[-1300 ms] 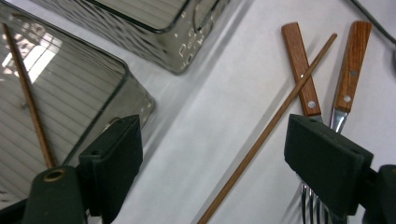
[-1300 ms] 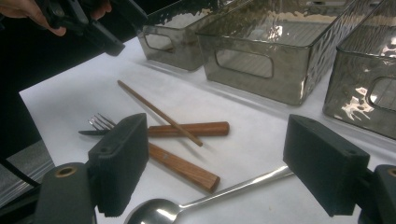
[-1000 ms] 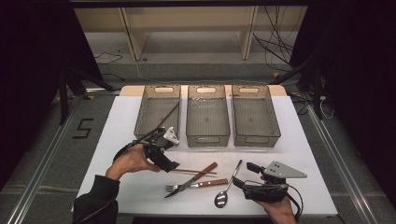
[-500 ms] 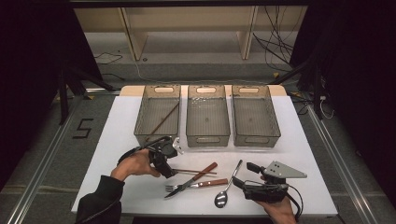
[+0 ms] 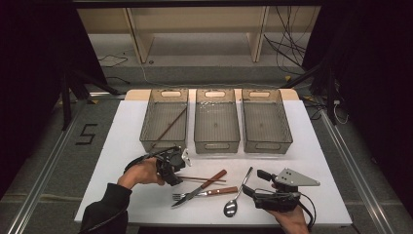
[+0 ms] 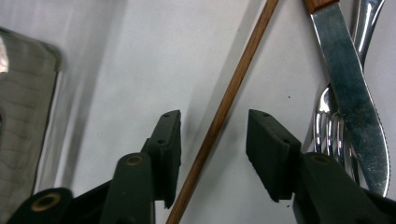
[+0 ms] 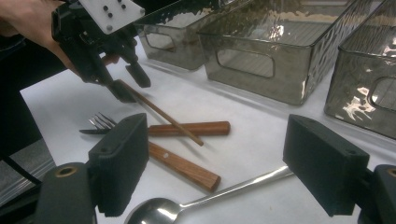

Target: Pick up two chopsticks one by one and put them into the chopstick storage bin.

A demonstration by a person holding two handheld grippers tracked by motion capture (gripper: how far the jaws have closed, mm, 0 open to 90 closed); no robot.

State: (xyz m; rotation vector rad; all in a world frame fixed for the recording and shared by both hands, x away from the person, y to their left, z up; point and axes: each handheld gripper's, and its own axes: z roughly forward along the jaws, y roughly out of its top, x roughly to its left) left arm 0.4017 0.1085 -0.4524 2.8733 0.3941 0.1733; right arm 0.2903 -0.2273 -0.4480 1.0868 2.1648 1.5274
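Left gripper [image 5: 171, 165] low over the counter [image 5: 126, 126], fingers [image 6: 168, 144] astride a single wooden chopstick [image 6: 224, 107]. The stick lies flat between the two pads with a gap on each side; the jaws have just been closing in but are not yet pressing on it. Just beyond the farther finger: a knife [image 6: 350, 84] lying across a fork [image 6: 327, 126], both on the counter.

Right gripper [image 5: 272, 195] rests nearer the counter's front edge, fingers [image 7: 121, 158] wide apart and holding nothing. A spoon [image 7: 196, 203] lies between and just ahead of them, bowl toward the near finger. Past it, two wooden handles [image 7: 187, 168] and the fork tines.

Three clear bins stand in a row well beyond both sets of fingers. Left bin [image 5: 164, 119], the one nearest the left gripper, holds one chopstick [image 5: 170, 126] leaning corner to corner. Middle bin [image 5: 216, 119] and right bin [image 5: 265, 119]: nothing seen inside.
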